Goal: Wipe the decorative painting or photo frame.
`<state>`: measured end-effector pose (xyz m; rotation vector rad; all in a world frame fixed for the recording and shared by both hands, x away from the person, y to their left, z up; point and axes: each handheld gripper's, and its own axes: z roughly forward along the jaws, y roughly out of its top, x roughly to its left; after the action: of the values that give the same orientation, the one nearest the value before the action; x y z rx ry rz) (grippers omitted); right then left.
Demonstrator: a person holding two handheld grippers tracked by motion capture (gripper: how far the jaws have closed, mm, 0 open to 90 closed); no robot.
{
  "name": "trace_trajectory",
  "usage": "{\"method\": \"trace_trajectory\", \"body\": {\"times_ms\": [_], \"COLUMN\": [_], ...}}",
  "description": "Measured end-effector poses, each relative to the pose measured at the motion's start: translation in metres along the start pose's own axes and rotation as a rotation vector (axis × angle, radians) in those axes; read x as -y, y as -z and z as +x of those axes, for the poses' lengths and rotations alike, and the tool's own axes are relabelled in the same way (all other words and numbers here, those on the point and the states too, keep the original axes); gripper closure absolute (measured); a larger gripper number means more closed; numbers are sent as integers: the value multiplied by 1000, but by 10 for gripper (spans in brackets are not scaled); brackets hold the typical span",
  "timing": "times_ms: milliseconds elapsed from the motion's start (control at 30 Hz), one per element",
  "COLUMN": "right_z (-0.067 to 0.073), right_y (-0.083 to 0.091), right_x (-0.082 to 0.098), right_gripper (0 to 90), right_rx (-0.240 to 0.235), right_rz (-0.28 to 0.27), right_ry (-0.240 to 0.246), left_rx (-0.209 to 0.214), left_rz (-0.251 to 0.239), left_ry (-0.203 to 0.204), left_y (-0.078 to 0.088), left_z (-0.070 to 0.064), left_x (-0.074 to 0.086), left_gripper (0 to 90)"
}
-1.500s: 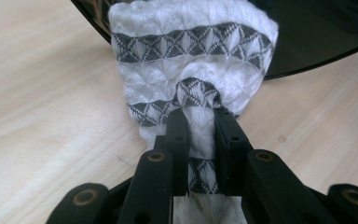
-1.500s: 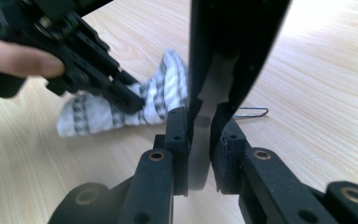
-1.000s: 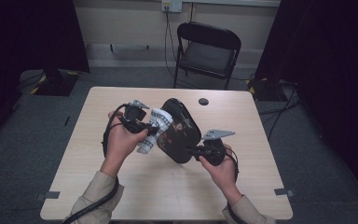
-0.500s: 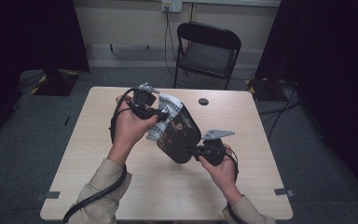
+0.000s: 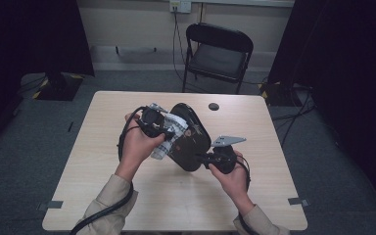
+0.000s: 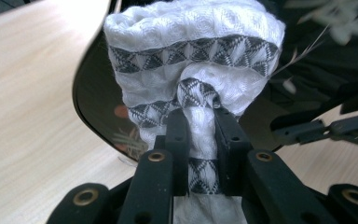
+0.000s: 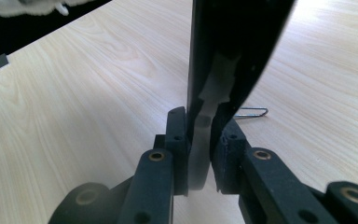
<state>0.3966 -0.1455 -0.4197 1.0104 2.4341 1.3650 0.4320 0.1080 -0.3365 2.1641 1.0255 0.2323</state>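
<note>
Clearly glossy black oval tray, faint floral print, white patterned cloth against it

Black folding chair on grey carpet behind table.

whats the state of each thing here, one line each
black tray: tilted up off the table, edge clamped by the right gripper
patterned cloth: bunched, pinched in the left gripper, pressed on the tray
left gripper: shut on the cloth
right gripper: shut on the tray rim
folding chair: unfolded, unoccupied
</note>
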Motion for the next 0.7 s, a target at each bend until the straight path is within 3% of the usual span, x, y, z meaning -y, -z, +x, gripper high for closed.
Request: {"method": "trace_trajectory", "body": {"times_ms": [700], "right_z": [1], "right_y": [0], "right_x": [0], "right_gripper": [792], "right_rx": [2], "right_rz": [1], "right_ry": [5], "left_rx": [19], "left_rz": [96], "left_ry": [47], "left_y": [-50], "left_z": [6], "left_x": [58], "left_gripper": [780]}}
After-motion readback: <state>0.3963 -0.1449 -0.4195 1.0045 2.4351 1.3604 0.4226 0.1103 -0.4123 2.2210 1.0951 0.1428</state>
